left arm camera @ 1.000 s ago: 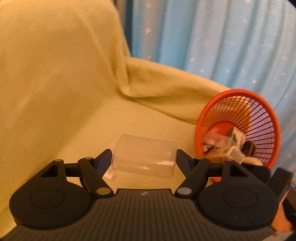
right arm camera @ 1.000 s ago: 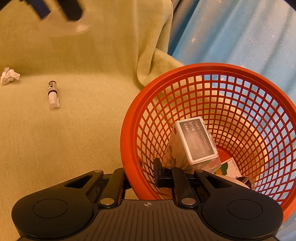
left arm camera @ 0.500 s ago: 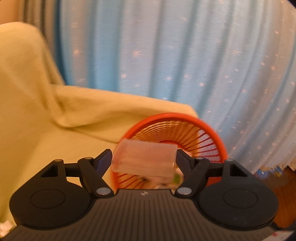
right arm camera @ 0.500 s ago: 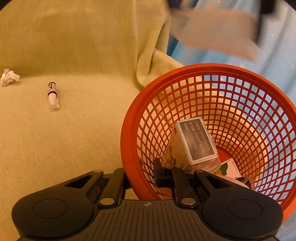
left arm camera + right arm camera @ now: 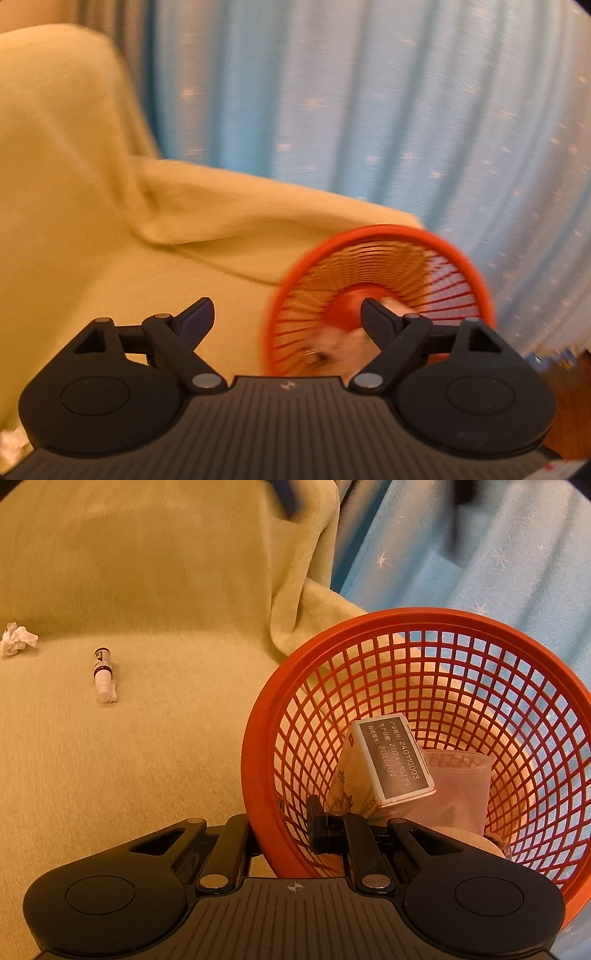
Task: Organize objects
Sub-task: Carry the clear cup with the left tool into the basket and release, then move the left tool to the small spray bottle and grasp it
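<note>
An orange mesh basket point(image 5: 406, 616) leans on the yellow-green sofa cover point(image 5: 166, 757). My right gripper point(image 5: 284, 830) is shut on the basket's near rim, one finger inside and one outside. In the basket a clear plastic cup point(image 5: 458, 786) rests beside a printed carton box point(image 5: 391, 760). The left wrist view is blurred. There my left gripper point(image 5: 286, 314) hangs above the sofa with its jaws opening and nothing between them, and the basket point(image 5: 380, 230) lies just beyond its right finger.
A small bottle point(image 5: 103, 672) and a crumpled tissue point(image 5: 16, 640) lie on the sofa seat to the left. The sofa's back and armrest rise behind. A blue star-patterned curtain point(image 5: 369, 92) hangs beyond the basket.
The clear cup has left my left gripper and now sits in the basket. The left jaws have spread wider, and the basket has slid right in that view. The right gripper has not moved.
</note>
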